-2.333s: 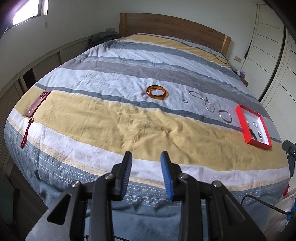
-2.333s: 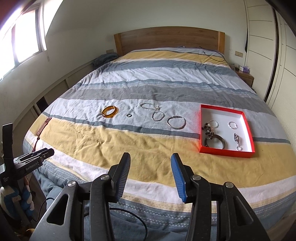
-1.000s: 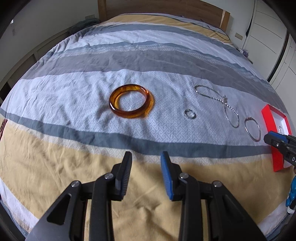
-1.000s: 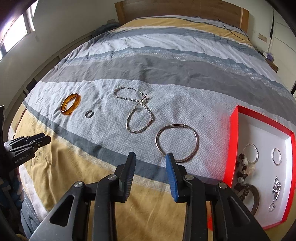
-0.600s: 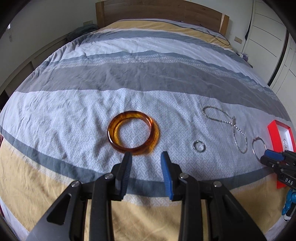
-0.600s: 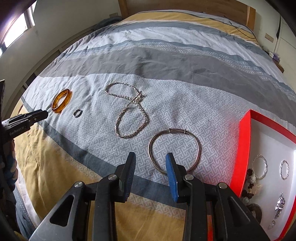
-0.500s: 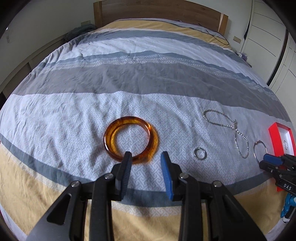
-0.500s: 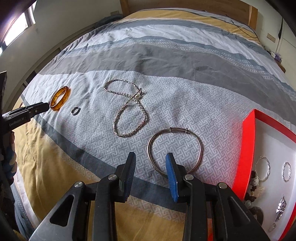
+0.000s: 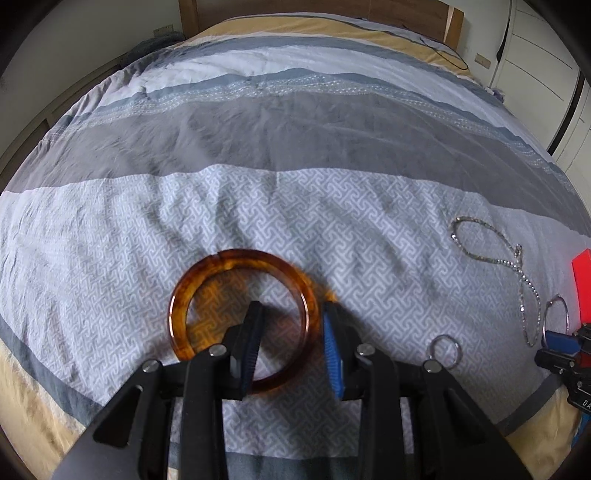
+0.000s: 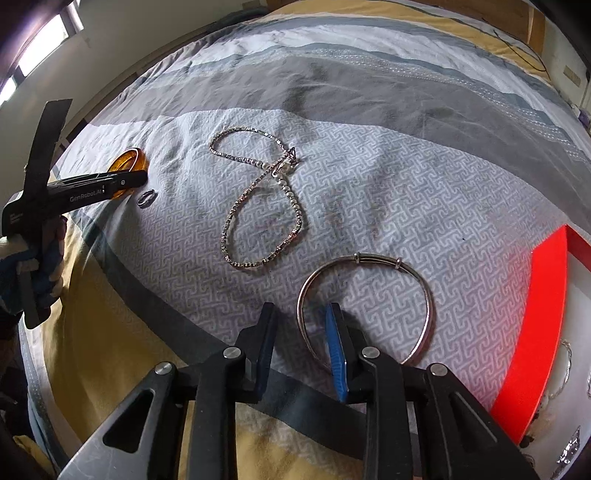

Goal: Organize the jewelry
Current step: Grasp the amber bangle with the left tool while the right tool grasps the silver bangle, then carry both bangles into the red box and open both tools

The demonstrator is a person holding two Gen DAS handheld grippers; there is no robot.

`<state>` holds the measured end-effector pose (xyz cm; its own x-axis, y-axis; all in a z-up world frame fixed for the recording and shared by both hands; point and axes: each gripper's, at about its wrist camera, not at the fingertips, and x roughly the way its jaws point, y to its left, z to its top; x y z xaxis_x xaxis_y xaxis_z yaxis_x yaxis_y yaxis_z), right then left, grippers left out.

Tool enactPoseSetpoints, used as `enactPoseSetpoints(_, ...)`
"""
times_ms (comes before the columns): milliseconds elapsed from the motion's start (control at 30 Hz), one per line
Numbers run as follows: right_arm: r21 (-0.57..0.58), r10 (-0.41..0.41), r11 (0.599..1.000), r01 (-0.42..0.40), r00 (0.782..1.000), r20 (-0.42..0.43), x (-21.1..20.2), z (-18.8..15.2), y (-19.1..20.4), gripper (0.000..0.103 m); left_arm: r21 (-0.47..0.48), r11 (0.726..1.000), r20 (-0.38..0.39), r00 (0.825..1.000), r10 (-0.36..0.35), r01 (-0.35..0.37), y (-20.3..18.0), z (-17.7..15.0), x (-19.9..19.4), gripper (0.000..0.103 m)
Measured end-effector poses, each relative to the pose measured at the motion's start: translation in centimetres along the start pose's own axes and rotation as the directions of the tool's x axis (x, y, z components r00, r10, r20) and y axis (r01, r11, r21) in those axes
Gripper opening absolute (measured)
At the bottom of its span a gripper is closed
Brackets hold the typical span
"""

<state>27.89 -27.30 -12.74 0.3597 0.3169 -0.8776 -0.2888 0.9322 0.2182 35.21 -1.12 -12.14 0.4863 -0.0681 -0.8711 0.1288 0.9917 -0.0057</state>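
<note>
Bedspread (image 9: 295,206), amber bangle (image 9: 236,266) between jaws

On bed (image 10: 369,92), left to right: bangle (image 9: 240,317), ring (image 9: 445,346), chain (image 10: 258,206), hoop (image 10: 364,306), tray (image 10: 543,325) at far right; headboard (image 9: 317,11) behind.

bangle (image 9: 236,266) looks like glossy see-through amber resin. chain (image 10: 258,199) and wire bracelet (image 10: 369,266) are shiny metal, same for the little ring (image 9: 445,345). bed cover (image 9: 295,155) is matt wrinkly cloth, headboard (image 9: 207,9) at 12 o'clock is wood.
</note>
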Motion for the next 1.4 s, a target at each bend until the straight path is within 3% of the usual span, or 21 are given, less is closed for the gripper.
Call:
enactPoseSetpoints(200,0.014,0.066,0.998,-0.065,0.997,-0.041,1.2,0.8,0.2,0.018,-0.006,0.998,-0.007,0.998,-0.056,0.056,-0.1,0.3,0.4,0.012)
enactPoseSetpoints(267,0.045,0.102,0.994,-0.1,0.994,-0.031,1.3,0.8,0.0,0.01,-0.047,0.995,0.006,0.996,-0.093,0.093,0.5,0.3,0.0,0.011)
enactPoseSetpoints(367,0.076,0.137,0.988,-0.136,0.991,0.0,1.1,0.5,0.0,0.007,-0.115,0.983,0.025,0.99,-0.141,0.143,1.7,0.0,-0.8,0.011)
enactPoseSetpoints(700,0.134,0.19,0.969,-0.206,0.975,0.118,-1.4,-1.3,2.0,0.005,-0.071,0.99,0.078,0.991,-0.112,0.118,0.7,-1.5,-6.0,0.009)
enactPoseSetpoints(1033,0.225,0.3,0.909,-0.351,0.926,0.229,-6.4,-4.7,3.2,0.004,-0.054,0.985,0.105,0.982,-0.156,0.162,-0.1,-4.6,-12.5,0.009)
enactPoseSetpoints(1400,0.242,0.336,0.874,-0.42,0.885,0.322,-12.5,-9.1,5.2,0.004,-0.007,0.984,0.136,0.975,-0.173,0.176,-2.0,-7.8,-19.5,0.009)
